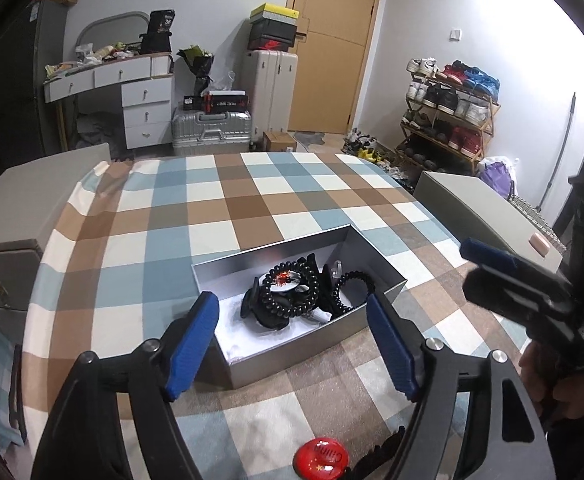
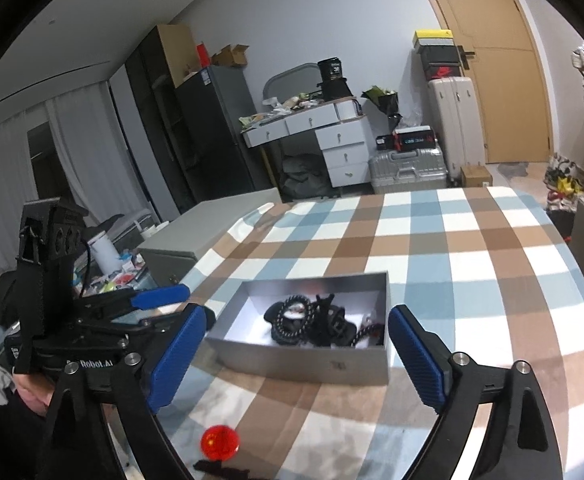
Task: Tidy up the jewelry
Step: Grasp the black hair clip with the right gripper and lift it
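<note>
Jewelry, mostly black bead bracelets (image 1: 292, 300), lies tangled in the silver box (image 2: 303, 364) on the checked tablecloth (image 1: 252, 200), so with left gripper (image 1: 292, 344) and right gripper (image 2: 295, 360) both spread empty, lifting one strand risks dragging others out.

The left gripper (image 1: 292, 312), its blue-padded jaws spread wide and holding nothing, hovers just before an open silver rectangular box (image 1: 375, 256) on the checked blue, brown and white surface (image 1: 228, 204). Inside lie black beaded bracelets (image 1: 292, 292). A round red badge (image 1: 321, 458) sits nearer the camera. The right gripper (image 1: 491, 256) shows at right.
</note>
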{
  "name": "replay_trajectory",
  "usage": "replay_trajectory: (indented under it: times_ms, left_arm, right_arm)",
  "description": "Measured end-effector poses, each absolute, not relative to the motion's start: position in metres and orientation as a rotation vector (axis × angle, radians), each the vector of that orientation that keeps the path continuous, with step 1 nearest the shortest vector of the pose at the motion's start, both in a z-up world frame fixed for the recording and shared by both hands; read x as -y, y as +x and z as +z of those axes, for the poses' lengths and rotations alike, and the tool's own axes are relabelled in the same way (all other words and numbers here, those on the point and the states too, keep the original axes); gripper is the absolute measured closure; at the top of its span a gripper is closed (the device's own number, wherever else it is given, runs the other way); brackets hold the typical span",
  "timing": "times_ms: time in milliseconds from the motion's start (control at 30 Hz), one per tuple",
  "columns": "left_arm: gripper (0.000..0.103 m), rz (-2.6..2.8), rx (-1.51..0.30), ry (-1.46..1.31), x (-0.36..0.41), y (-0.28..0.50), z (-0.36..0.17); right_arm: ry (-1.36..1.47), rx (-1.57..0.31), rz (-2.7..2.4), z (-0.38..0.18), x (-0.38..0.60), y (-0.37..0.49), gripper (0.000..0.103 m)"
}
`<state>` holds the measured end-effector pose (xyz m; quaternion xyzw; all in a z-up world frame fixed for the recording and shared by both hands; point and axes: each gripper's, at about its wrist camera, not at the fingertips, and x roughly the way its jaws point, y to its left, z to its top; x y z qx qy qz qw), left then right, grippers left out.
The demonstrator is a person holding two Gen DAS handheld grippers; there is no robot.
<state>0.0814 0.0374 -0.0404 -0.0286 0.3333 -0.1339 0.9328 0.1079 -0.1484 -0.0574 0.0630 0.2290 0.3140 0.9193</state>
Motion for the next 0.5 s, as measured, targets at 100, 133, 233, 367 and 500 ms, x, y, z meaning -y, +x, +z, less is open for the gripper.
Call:
replay_trajectory:
  times_ms: [100, 133, 233, 367, 500]
  left_arm:
    - [0.021, -0.254, -0.640, -0.072, -0.039, 0.072, -0.039]
    - [0.019, -0.246, -0.625, -0.072, -0.039, 0.068, -0.038]
    - [0.015, -0.206, -0.579, -0.058, -0.038, 0.057, -0.040]
    - [0.003, -0.116, -0.563, -0.025, -0.038, 0.048, -0.046]
    - [0.002, -0.078, -0.588, -0.044, -0.047, 0.040, -0.056]
  right_arm:
    - [0.140, -0.476, 0.626, -0.064, 0.150, 0.098, 0.004]
    - [0.140, -0.482, 0.619, -0.068, 0.150, 0.094, 0.004]
    - [0.147, -0.501, 0.598, -0.079, 0.151, 0.085, 0.003]
    - [0.154, -0.547, 0.564, -0.098, 0.148, 0.073, 0.003]
    - [0.138, -0.569, 0.555, -0.111, 0.144, 0.061, 0.002]
